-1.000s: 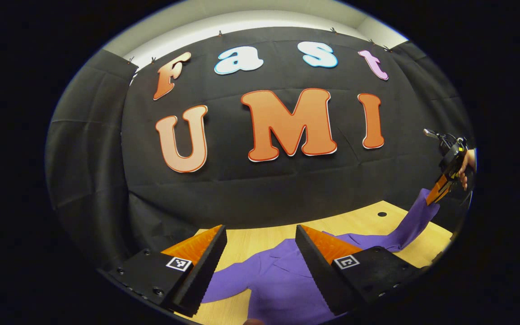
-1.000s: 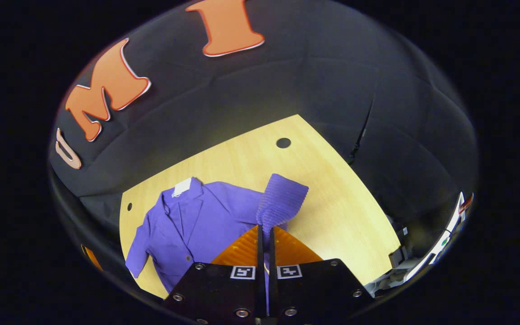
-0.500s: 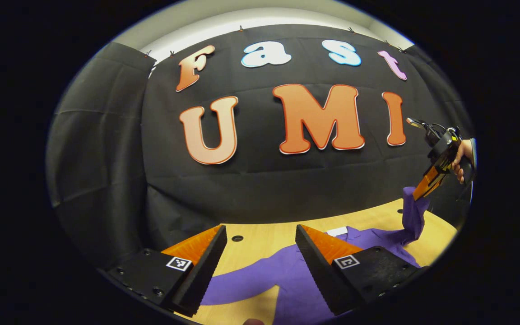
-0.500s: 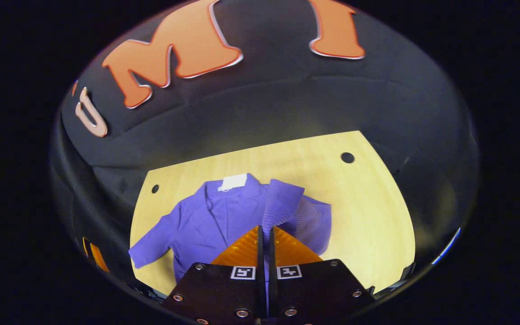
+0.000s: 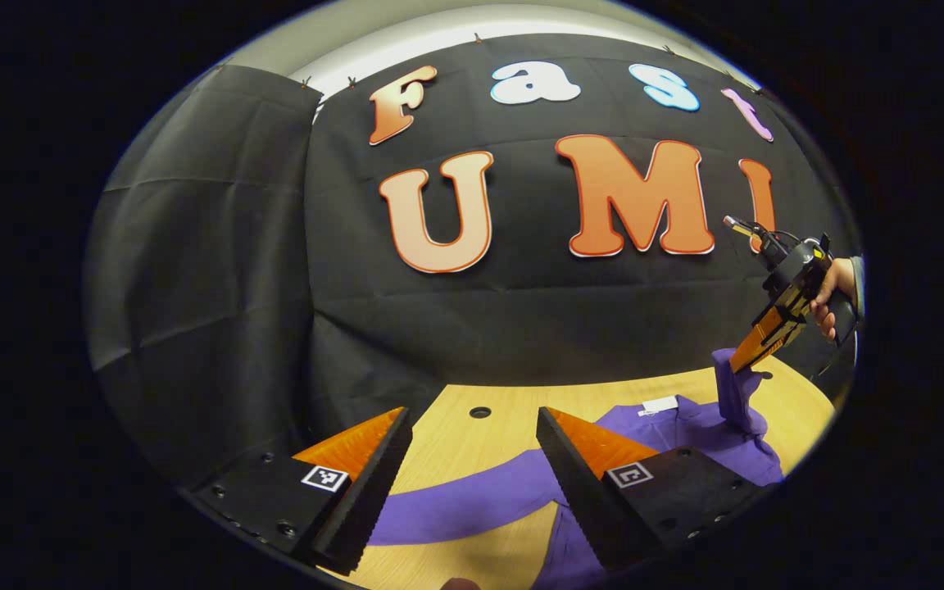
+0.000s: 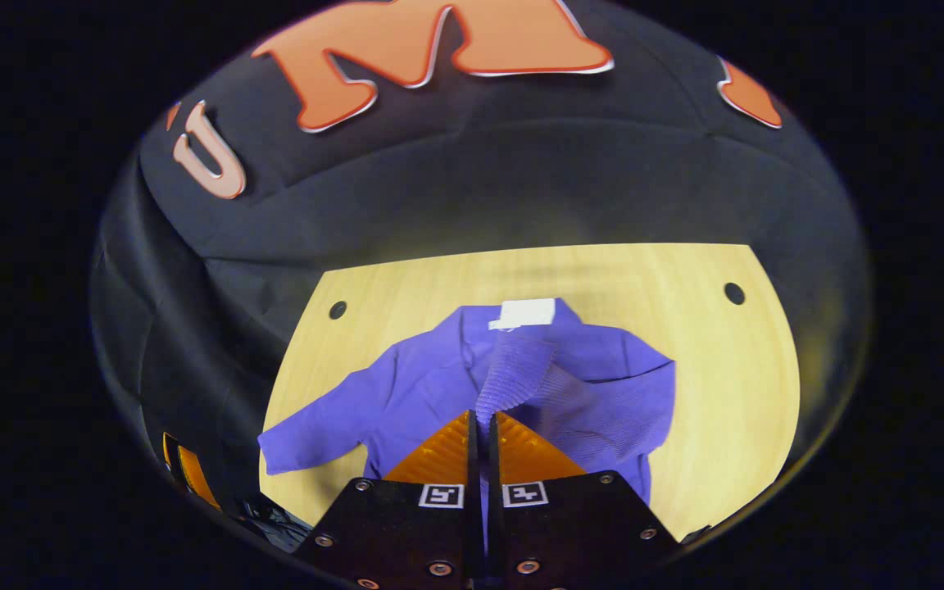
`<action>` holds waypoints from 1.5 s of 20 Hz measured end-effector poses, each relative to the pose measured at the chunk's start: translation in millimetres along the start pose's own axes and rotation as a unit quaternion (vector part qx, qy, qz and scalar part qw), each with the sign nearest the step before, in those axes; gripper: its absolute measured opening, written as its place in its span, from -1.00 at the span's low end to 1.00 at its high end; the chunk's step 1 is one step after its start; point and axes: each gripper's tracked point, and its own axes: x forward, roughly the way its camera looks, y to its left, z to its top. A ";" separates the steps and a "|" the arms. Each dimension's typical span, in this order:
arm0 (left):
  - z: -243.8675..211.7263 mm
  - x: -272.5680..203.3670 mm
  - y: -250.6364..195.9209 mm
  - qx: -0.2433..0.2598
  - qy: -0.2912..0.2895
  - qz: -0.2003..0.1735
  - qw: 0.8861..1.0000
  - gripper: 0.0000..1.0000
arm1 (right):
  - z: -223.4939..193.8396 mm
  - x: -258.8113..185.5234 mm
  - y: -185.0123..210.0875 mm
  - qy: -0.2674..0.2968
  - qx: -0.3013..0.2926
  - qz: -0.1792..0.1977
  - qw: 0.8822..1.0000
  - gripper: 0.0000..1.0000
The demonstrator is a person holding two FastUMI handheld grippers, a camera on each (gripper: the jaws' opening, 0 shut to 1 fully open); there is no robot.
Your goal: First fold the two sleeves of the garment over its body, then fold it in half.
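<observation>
Right gripper (image 6: 481, 422), clamped on the sleeve (image 6: 513, 373), has swung it over the jacket (image 6: 431, 385); left gripper (image 5: 472, 459) waits wide open.

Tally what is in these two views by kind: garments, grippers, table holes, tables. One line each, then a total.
Purple garments: 1
Grippers: 2, the left gripper open above the spread sleeve, the right gripper shut on the other sleeve
Round holes in the table top: 2, one and another
Wooden tables: 1
Total: 6
</observation>
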 end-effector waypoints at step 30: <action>-142.4 76.4 101.0 -0.032 0.233 0.060 0.970 0.96 | 39.0 -123.3 -19.3 -0.294 -0.091 -0.058 0.950 0.91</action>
